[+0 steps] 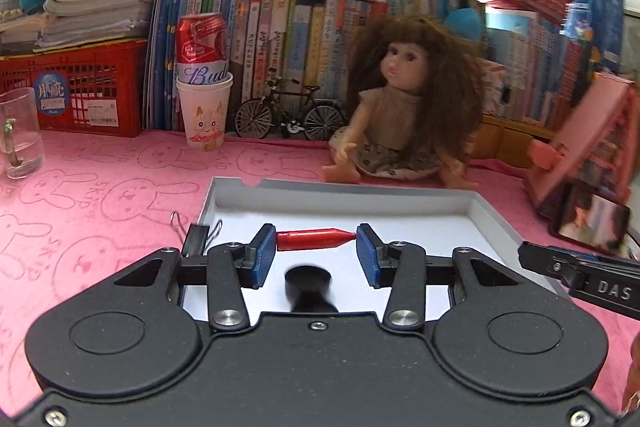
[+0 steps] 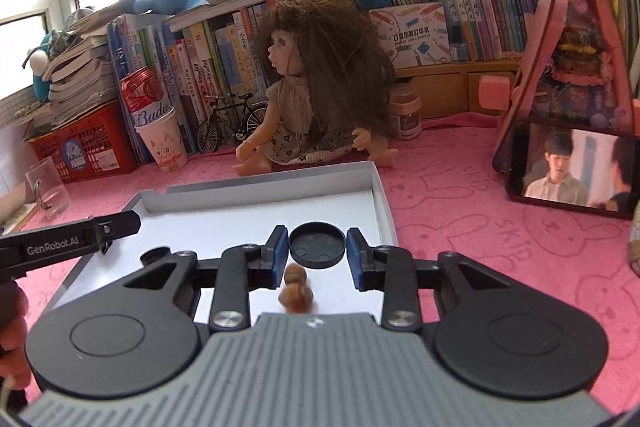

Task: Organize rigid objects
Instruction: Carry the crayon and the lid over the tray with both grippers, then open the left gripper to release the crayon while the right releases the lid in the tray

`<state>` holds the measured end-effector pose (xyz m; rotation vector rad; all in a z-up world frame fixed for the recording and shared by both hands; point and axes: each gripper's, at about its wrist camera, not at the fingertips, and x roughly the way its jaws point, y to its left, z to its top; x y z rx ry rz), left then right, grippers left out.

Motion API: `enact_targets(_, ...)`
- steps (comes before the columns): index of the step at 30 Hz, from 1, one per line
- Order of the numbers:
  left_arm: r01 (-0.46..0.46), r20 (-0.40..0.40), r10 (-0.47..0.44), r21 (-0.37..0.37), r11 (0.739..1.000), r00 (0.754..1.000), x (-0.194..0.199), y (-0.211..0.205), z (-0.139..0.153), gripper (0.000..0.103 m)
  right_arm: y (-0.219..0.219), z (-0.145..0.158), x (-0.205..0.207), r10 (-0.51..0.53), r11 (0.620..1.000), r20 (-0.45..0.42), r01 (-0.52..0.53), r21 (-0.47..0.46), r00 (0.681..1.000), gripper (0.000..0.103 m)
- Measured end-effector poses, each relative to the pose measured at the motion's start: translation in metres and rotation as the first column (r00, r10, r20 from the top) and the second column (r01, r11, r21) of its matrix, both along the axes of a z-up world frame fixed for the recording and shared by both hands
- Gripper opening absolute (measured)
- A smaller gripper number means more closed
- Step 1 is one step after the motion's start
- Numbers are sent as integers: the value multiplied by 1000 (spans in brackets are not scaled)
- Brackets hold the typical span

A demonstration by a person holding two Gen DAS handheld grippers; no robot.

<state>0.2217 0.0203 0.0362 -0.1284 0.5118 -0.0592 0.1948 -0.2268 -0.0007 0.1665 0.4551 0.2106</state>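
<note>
The left tongs (image 1: 316,251) grip a red bullet-shaped piece (image 1: 314,239) end to end between their blue pads (image 1: 265,254), holding it level above the floor of a shallow white box (image 1: 476,205) that sits on the pink rabbit-print table (image 1: 100,195). A black binder clip (image 1: 197,237) sits at the box's left wall, just beside the left pad; whether it is clipped onto the wall I cannot tell. A blurred black round thing (image 1: 308,278) lies nearer the camera, between the two fingers.

The right tongs (image 2: 318,255) are closed on a black round cap (image 2: 317,243), their blue pads touching its left and right edges over the right part of the same white box (image 2: 382,203). A small brown lumpy object (image 2: 295,290), blurred, lies just near of the cap on the box floor.

Beyond the far edge of the box a long-haired doll (image 2: 316,83) sits on the table. Left of it stand a miniature bicycle (image 1: 290,115) and a red beer can (image 1: 202,49) set in a paper cup (image 1: 205,113), all in front of a row of books (image 1: 280,27). A drinking glass (image 1: 20,133) stands at the far left, a phone playing video (image 2: 576,169) at the right.
</note>
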Motion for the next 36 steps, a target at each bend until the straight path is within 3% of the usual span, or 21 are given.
enact_targets(7, -8, -34, 9, 28, 1000, 999, 29, -7, -23, 42, 4, -17, 26, -26, 999, 10, 26, 34, 1000, 36)
enact_targets(19, -2, -93, 12, 109, 994, 996, 38, -20, -33, 42, 13, -29, 38, -53, 998, -54, 52, -20, 997, 36)
enact_targets(27, -4, -99, 15, 111, 994, 995, 36, -21, -32, 42, 12, -28, 37, -52, 999, -53, 52, -12, 997, 40)
enact_targets(29, 0, -96, 10, 106, 994, 995, 34, -20, -29, 49, 11, -26, 35, -52, 999, -44, 52, -3, 998, 41)
enact_targets(31, -1, -85, 10, 101, 995, 996, 30, -19, -24, 56, 10, -24, 31, -54, 999, -31, 54, -3, 998, 57)
enact_targets(36, 6, -52, -1, 108, 994, 999, 15, -18, -12, 67, 8, -15, 18, -43, 999, -2, 43, 8, 999, 62)
